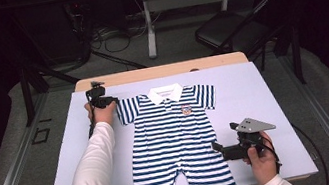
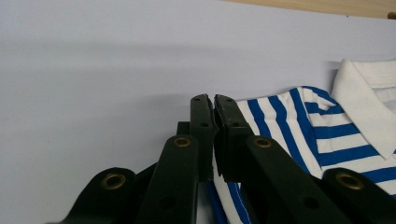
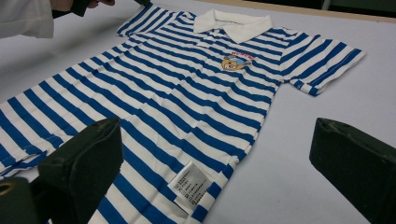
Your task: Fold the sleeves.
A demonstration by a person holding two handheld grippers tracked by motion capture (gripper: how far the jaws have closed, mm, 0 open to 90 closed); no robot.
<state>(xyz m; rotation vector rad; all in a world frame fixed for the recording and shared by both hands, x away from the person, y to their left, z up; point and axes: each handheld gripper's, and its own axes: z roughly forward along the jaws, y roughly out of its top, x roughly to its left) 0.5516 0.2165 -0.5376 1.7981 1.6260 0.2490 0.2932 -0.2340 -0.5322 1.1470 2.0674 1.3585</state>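
Note:
A blue-and-white striped baby romper (image 1: 175, 136) with a white collar (image 1: 165, 93) and a chest badge (image 3: 236, 60) lies flat, face up, on the pale mat (image 1: 254, 92). My left gripper (image 1: 111, 101) sits at the outer edge of the sleeve on the left (image 2: 275, 116). Its jaws are pressed together with sleeve fabric between them (image 2: 214, 100). My right gripper (image 1: 224, 136) hovers beside the romper's right flank, jaws wide open (image 3: 217, 140) and holding nothing. A white care label (image 3: 190, 186) sticks out of the side seam just in front of it.
The mat covers a wooden table (image 1: 159, 70), with bare mat on both sides of the garment. Beyond the table stand a dark chair (image 1: 228, 31), a desk leg (image 1: 148, 24) and floor cables (image 1: 113, 37). A white sleeve (image 1: 90, 176) reaches up the left side.

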